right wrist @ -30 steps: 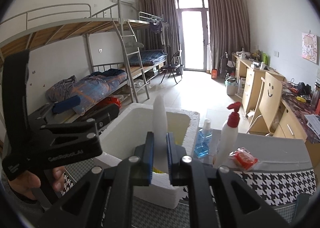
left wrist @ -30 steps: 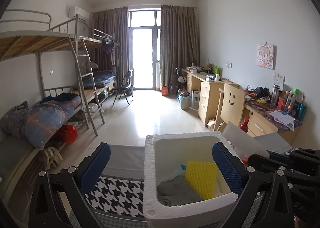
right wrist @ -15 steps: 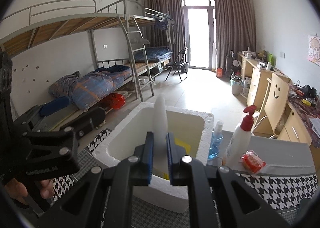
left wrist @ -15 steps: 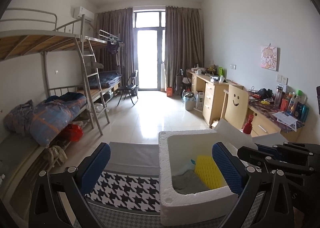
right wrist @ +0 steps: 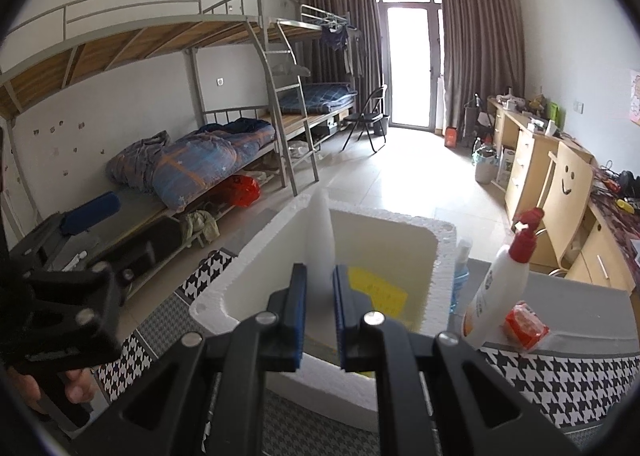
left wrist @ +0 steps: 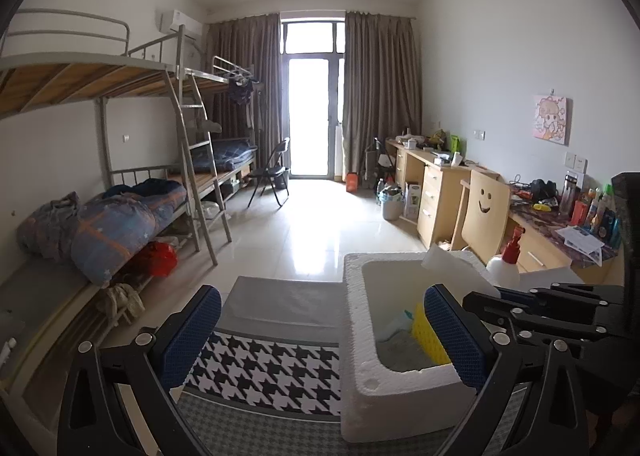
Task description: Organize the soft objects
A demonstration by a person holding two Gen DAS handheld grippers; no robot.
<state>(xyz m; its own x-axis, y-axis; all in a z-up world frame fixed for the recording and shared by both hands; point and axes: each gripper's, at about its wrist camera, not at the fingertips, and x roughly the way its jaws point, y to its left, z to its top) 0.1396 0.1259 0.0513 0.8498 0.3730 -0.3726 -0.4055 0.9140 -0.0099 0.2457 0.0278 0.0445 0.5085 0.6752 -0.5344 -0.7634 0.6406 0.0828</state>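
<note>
A white foam box [left wrist: 360,320] stands on the houndstooth-covered table [left wrist: 264,372]. Inside it lie a yellow sponge [left wrist: 430,342] and a grey cloth [left wrist: 400,354]. My left gripper [left wrist: 324,340] is open and empty, to the left of and above the box. My right gripper [right wrist: 320,308] is shut on a white foam sheet [right wrist: 322,232] and holds it upright over the box [right wrist: 444,256]. The sheet's tip [left wrist: 434,258] and the right gripper's black body [left wrist: 560,308] show in the left wrist view. The yellow sponge [right wrist: 376,290] shows in the right wrist view.
To the right of the box stand a white pump bottle with red top [right wrist: 500,280], a blue bottle [right wrist: 462,268] and a red packet [right wrist: 524,326]. A bunk bed [left wrist: 100,216] lies left, desks and a smiley chair [left wrist: 482,212] right.
The left gripper has moved left and back, so the box sits further right in its view. The right gripper has carried the foam sheet closer over the box.
</note>
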